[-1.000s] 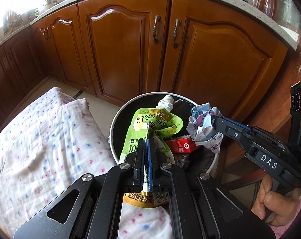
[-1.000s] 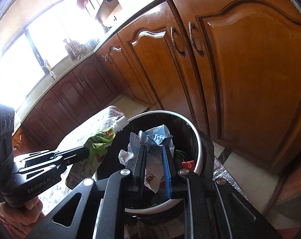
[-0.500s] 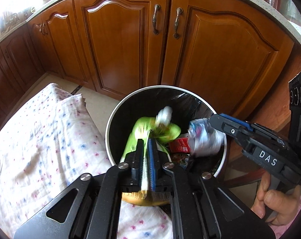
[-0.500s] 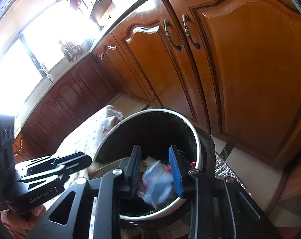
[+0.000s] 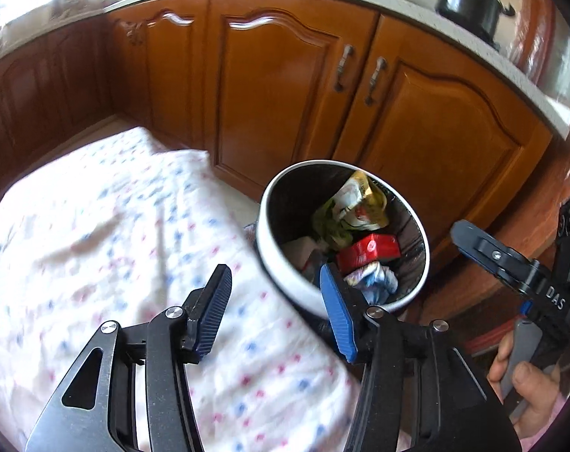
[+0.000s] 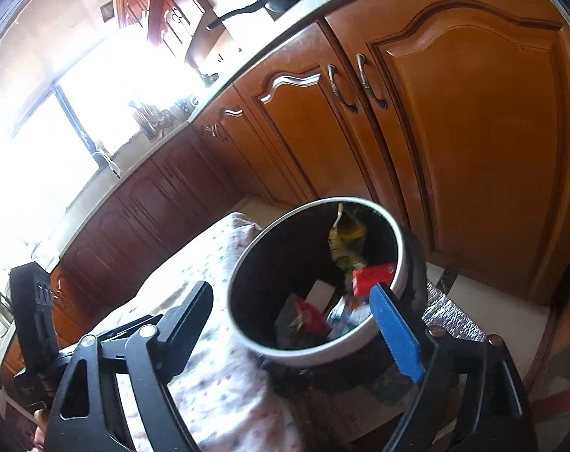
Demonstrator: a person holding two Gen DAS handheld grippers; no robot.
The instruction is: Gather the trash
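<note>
- The green pouch (image 5: 354, 203) that my left claw was holding a second ago now lies inside the bin (image 5: 285, 278), leaning on the far wall with its yellow bottom up.
- The crumpled paper (image 5: 375, 280) from my right claw is in the bin too, at the near side, just below a red packet (image 5: 369, 250).
- My left claw (image 5: 275, 309) is opening and nothing is between its jaws; it now points more at the cloth than at the bin.
- My right claw (image 6: 290, 326) is opening wide, also with nothing in it, and the bin shows in the gap between its jaws.
- I judge that both pieces are delivered, so both my hands are free to look for more trash.
- The bin has a white rim and a black liner, and it stands on the floor beside a white cloth (image 5: 107, 233) with small pink and blue dots.
- I see no other trash on the cloth in these views.
- Behind the bin are brown wooden cupboard doors (image 5: 292, 94) under a pale countertop (image 5: 409, 3).
- A black pot (image 5: 469, 2) stands on the countertop, and a bright window (image 6: 70, 128) is at the far end.
</note>
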